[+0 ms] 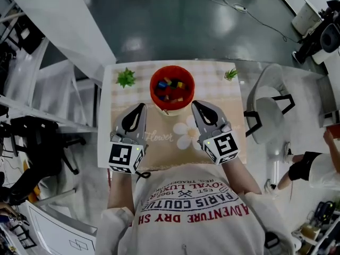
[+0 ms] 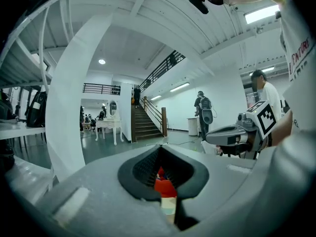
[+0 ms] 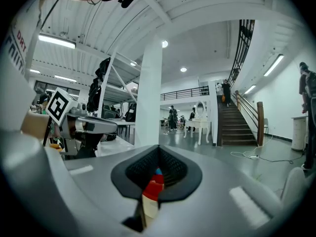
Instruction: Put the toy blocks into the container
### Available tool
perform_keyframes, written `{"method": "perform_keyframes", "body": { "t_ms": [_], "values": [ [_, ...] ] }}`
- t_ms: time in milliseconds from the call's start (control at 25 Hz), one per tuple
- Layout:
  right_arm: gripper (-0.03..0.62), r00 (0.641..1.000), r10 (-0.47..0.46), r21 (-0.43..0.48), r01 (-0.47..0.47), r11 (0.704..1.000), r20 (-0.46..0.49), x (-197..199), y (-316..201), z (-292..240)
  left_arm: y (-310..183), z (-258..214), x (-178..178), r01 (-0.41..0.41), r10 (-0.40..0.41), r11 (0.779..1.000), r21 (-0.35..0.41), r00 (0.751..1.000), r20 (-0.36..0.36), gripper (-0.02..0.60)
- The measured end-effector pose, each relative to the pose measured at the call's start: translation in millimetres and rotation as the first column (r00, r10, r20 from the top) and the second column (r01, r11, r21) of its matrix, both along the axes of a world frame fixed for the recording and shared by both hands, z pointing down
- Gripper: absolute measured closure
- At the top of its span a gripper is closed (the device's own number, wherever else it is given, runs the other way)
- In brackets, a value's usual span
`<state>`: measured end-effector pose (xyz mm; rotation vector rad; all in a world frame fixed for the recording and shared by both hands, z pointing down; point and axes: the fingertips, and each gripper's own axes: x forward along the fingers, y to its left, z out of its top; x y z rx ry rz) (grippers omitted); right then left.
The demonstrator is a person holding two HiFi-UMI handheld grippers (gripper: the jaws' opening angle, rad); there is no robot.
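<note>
Your printed shirt (image 1: 191,206) fills the near edge; just beyond it you hold both grippers over the table (image 1: 159,149). The left gripper (image 1: 142,108) and right gripper (image 1: 195,104) each have jaws pressed together on nothing (red shows through each slit). The toy blocks (image 1: 171,89) lie in the red container (image 1: 152,86), just beyond the tips.

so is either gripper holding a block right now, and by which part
Nothing is held. The left gripper and the right gripper are both shut and empty; the toy blocks lie in the red bowl ahead of them.
</note>
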<state>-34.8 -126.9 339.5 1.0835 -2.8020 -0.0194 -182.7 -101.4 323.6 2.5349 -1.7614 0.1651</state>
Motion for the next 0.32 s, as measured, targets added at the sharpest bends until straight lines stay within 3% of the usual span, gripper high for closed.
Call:
{"method": "perform_keyframes", "body": {
  "t_ms": [320],
  "values": [
    [0.592,1.0,0.001,0.005,-0.001,1.0,-0.006,2.1,1.4,2.4,1.2,1.8,4.3,0.002,-0.002,1.0,-0.01,1.0,-0.019,0.577]
  ]
}}
